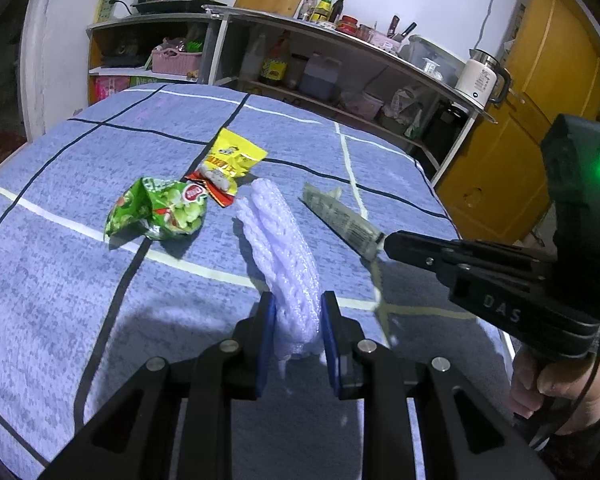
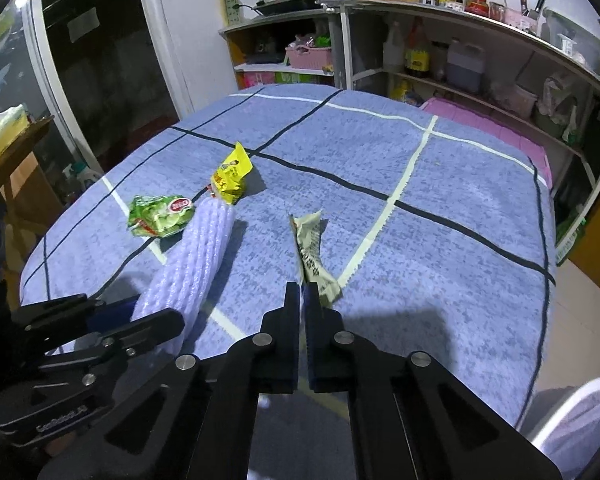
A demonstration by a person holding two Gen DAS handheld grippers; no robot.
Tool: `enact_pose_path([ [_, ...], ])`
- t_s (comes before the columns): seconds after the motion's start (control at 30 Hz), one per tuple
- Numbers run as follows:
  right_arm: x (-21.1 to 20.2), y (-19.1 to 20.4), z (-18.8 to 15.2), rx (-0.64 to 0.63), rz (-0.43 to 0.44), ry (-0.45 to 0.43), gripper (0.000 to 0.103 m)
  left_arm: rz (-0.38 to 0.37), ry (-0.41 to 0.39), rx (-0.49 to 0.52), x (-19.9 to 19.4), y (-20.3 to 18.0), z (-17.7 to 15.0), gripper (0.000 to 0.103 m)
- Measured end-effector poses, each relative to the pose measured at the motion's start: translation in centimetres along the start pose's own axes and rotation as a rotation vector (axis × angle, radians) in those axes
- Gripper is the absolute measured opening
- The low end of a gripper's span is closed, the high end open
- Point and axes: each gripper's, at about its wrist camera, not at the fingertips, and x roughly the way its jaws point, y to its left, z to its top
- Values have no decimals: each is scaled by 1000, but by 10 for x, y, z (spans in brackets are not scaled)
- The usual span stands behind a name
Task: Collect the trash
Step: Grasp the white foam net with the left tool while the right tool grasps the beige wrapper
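On the blue checked tablecloth (image 1: 80, 288) lie a green snack wrapper (image 1: 160, 212) and a yellow snack wrapper (image 1: 230, 160). My left gripper (image 1: 298, 304) is shut on the near end of a lilac foam net sleeve (image 1: 276, 236), which sticks out ahead between the blue pads. To the right, my right gripper (image 1: 388, 242) is shut on the near end of a long beige wrapper (image 1: 336, 212). In the right wrist view the jaws of the right gripper (image 2: 301, 290) stand closed, pinching the edge of the beige wrapper (image 2: 310, 248). The left gripper (image 2: 156, 314) holds the foam net (image 2: 204, 248) at the left.
Metal shelves (image 1: 340, 48) with bottles, jars and a white kettle (image 1: 480, 76) stand behind the table. A pink surface (image 2: 484, 124) lies past the far right corner. A white container (image 2: 572, 420) sits on the floor by the near right edge. A hand (image 1: 548, 384) grips the right gripper's handle.
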Motion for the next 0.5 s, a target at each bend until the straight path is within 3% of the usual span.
enact_pose_path([
  [0.33, -35, -2, -11, 24, 31, -53, 3, -11, -15, 23, -19, -15, -9, 24],
  [0.47, -23, -2, -6, 17, 25, -46, 39, -6, -19, 10, -21, -10, -10, 24],
  [0.5, -16, -5, -4, 24, 28, -34, 40, -5, -20, 7, -21, -8, -9, 24],
])
